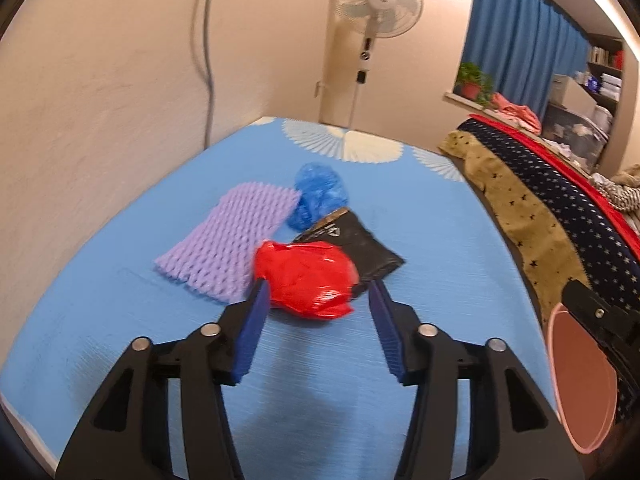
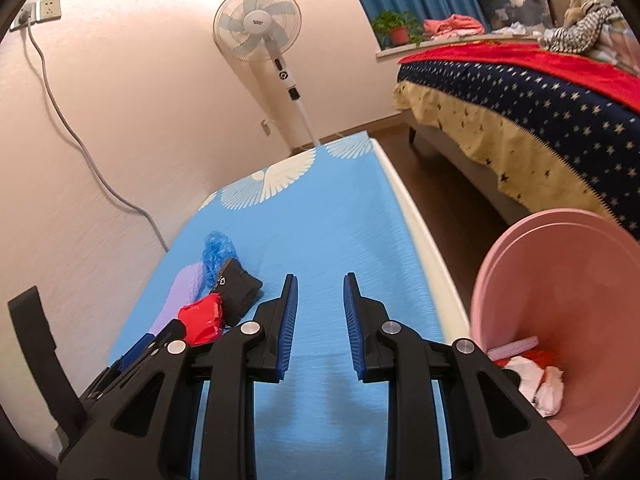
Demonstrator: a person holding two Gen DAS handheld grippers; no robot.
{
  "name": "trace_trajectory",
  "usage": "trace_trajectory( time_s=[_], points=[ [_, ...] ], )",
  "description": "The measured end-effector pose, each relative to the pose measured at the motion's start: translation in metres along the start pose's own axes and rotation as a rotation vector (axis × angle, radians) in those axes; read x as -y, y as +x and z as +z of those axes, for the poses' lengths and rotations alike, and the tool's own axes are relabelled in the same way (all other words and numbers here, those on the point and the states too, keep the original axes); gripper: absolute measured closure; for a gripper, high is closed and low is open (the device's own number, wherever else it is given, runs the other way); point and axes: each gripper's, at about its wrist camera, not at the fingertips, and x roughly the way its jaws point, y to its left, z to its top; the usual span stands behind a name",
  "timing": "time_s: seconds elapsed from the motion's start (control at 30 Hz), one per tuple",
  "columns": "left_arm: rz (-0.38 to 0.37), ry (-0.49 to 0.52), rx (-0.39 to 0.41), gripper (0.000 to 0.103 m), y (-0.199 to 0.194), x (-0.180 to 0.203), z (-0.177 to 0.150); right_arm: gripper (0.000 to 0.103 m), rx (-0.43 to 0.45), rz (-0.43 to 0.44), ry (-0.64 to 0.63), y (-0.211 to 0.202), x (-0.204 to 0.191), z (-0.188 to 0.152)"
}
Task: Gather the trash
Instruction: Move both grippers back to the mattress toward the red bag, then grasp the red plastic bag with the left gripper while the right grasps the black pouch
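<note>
A crumpled red plastic bag [image 1: 308, 278] lies on the blue mat [image 1: 420, 240], with a black pouch [image 1: 352, 248], a blue plastic wad [image 1: 318, 194] and a purple foam net [image 1: 236, 240] beside it. My left gripper [image 1: 318, 286] is open, its fingertips either side of the red bag's near edge. My right gripper [image 2: 318, 280] is open and empty over bare mat, right of the pile: red bag [image 2: 202, 318], black pouch [image 2: 238, 288]. A pink bin [image 2: 560, 320] with trash inside stands right of the mat.
A bed with a starred cover [image 2: 540, 112] stands to the right across a strip of wooden floor [image 2: 448, 184]. A standing fan [image 2: 260, 28] is at the mat's far end. The wall with a cable [image 2: 80, 140] runs along the left.
</note>
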Motion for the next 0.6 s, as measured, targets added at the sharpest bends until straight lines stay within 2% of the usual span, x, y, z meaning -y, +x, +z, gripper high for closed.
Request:
trace_trajectory(
  time_s=[0.27, 0.4, 0.6],
  points=[
    [0.017, 0.0, -0.056, 0.025, 0.024, -0.004, 0.008, 0.079, -0.052, 0.043, 0.038, 0.027, 0.005, 0.001],
    [0.03, 0.002, -0.094, 0.021, 0.037, -0.004, 0.013, 0.076, -0.069, 0.058, 0.043, 0.038, 0.003, 0.002],
    [0.045, -0.008, -0.189, 0.021, 0.059, -0.007, 0.012, 0.076, -0.102, 0.095, 0.039, 0.057, -0.004, 0.007]
  ],
)
